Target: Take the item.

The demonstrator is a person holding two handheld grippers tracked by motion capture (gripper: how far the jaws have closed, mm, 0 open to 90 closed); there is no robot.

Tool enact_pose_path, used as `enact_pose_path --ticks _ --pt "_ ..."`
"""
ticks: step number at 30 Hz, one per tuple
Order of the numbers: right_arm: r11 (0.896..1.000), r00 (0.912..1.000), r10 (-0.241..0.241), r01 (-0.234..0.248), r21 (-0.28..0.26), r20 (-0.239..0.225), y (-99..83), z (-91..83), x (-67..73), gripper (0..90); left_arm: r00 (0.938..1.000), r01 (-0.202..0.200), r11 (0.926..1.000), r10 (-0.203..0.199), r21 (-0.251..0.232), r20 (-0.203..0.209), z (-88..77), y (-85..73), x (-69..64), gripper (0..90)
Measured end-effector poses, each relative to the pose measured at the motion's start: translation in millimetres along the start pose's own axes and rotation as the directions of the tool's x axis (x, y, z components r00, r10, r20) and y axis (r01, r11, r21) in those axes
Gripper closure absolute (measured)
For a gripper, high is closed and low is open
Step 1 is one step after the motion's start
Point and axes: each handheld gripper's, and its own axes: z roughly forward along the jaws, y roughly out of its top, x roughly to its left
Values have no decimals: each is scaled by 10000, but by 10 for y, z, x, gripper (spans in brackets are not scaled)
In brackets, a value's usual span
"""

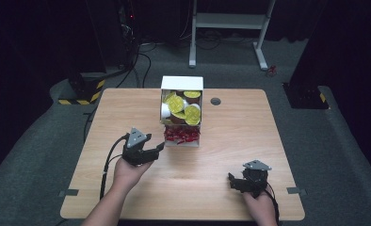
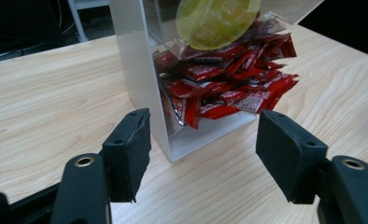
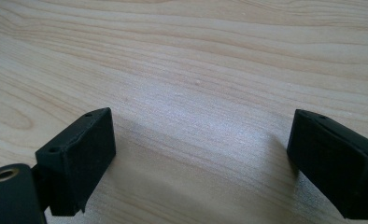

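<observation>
High view: one clear dispenser box (image 1: 181,112) mid-table (image 1: 127,108), yellow-lidded cups above, red packets (image 1: 181,135) at its mouth; counts unreadable. Left gripper (image 1: 151,151) near the mouth, right gripper (image 1: 234,182) well apart. Left gripper view: jaws wide, empty, facing the packets; likely the approach, next move is closing on one. Right gripper view: jaws wide, empty.

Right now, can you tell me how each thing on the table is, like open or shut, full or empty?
Left gripper: open, empty, aimed at the box's near corner.
Right gripper: open, empty, over bare wood.
Clear plastic box: upright, its front open.
Red packets: heaped in the lower part, spilling out the front.
Yellow-lidded cups: piled in the upper part.
Wooden table: holding the box.
</observation>
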Motion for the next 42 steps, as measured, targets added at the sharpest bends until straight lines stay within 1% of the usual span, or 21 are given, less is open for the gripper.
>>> enact_pose_path --ticks 5,6,11,12,15,17,20,21,23,25,27,28,29,30,31,32,35,37,38,42 --pt "10000 10000 -2 2 0 -1 0 0 0 79 9999 -114 9998 114 147 -7 25 29 -5 369" --pt "10000 10000 2 -2 1 0 0 0 0 79 9999 -114 9998 114 178 0 28 56 -8 371" --pt "10000 10000 2 -2 0 0 0 0 0 79 9999 -118 9998 118 146 -5 53 106 -16 379" --pt "10000 10000 0 0 1 0 0 0 0 79 10000 -40 9999 40 167 -19 72 118 -8 380" --pt "10000 10000 -52 52 -18 -7 -1 0 -1 79 10000 -54 9997 55 229 -58 112 135 -2 386" --pt "10000 10000 -53 53 -18 -9 -1 0 -1 79 9999 -59 9994 62 340 -96 189 147 11 387" --pt "10000 10000 -52 52 -20 -8 -1 0 -1 79 9999 10 9992 -6 388 -102 233 151 9 394" --pt "10000 10000 -29 29 1 -22 -1 -1 1 79 9999 -31 9990 36 449 -101 267 159 1 394" --pt "10000 10000 -19 19 -3 -26 -1 -2 4 79 9999 -33 9990 40 456 -135 279 162 -3 398" --pt "10000 10000 -31 31 -15 -23 -1 -1 3 79 9999 13 9988 -5 491 -156 337 170 -2 399" --pt "10000 10000 -47 47 -18 -20 -2 -1 3 79 9999 52 9987 -44 502 -161 358 170 -7 403" --pt "9999 9999 -105 105 -21 -55 -2 -2 2 79 9998 6 9984 4 557 -178 393 167 -15 411" --pt "9999 9999 -105 105 -21 -55 -2 -2 2 79 9998 6 9984 4 557 -178 393 167 -15 413" --pt "10000 10000 -28 28 -14 -83 -5 -4 11 79 9998 8 9985 3 541 -216 421 167 -20 417" --pt "10000 10000 -34 34 -18 -81 -5 -4 10 79 9998 84 9985 -75 543 -160 437 167 -26 418" --pt "10000 10000 -36 36 -17 -82 -5 -4 10 79 9998 66 9984 -56 560 -185 450 168 -27 421" --pt "10000 10000 1 -1 -8 -82 -5 -5 13 79 9996 187 9978 -174 637 -211 508 163 -42 436" --pt "10000 9999 -94 94 -10 -89 -8 -7 8 79 9996 121 9975 -104 697 -255 542 154 -53 444" --pt "10000 9999 -69 69 0 -91 -9 -8 11 79 9997 119 9973 -104 723 -214 551 151 -57 457" --pt "10000 9999 -84 84 -1 -92 -10 -9 11 79 9995 248 9982 -238 537 -183 568 158 -63 489"
